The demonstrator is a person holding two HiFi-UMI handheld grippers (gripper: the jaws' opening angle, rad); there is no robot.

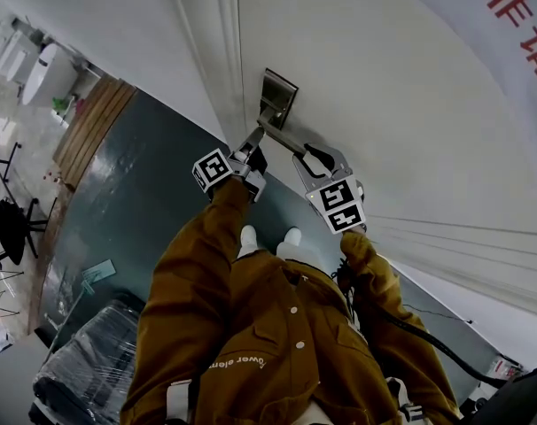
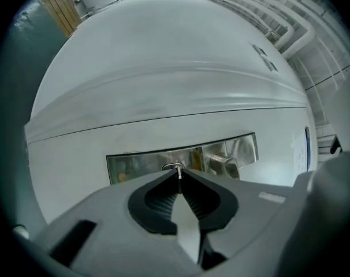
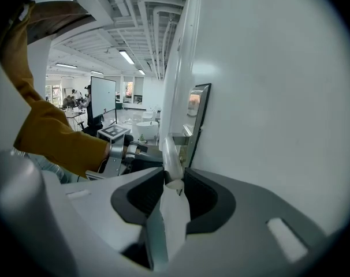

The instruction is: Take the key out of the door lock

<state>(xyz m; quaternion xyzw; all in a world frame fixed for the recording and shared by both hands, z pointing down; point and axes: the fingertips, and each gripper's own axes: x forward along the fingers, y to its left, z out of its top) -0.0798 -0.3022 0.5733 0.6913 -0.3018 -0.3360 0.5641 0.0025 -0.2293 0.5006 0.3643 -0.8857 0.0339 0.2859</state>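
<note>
from my head view, looking steeply down, the white door (image 1: 384, 104) fills the right side and the dark floor (image 1: 136, 193) runs along its left. a metal lock plate (image 1: 278, 96) sits on the door with the handle (image 1: 282, 136) sticking out of it. my left tool (image 1: 253, 149) reaches the plate from just beside the handle's root, and my right tool (image 1: 307, 158) meets the handle's free end. both my brown sleeves (image 1: 198, 264) lead up to them. the key is too small to pick out from here.

in the left gripper view, the key (image 2: 179, 172) shows as a thin silver sliver standing out of the keyhole in the lock plate (image 2: 140, 165), left of the handle (image 2: 224, 166). my left tool (image 2: 179, 176) is clenched on it, the two jaw tips nearly meeting with the key pinched between them. the key is still in the lock.

in the right gripper view, i look along the door's face (image 3: 267, 97). the handle (image 3: 171, 154) runs from the lock plate (image 3: 197, 105) down to my right tool (image 3: 174, 182), whose jaws stand partly apart and grasp the handle's rounded end between the dark pads. my other sleeve (image 3: 54, 137) and the left tool's marker cube (image 3: 112, 132) show at the left, close to the door's edge.
</note>
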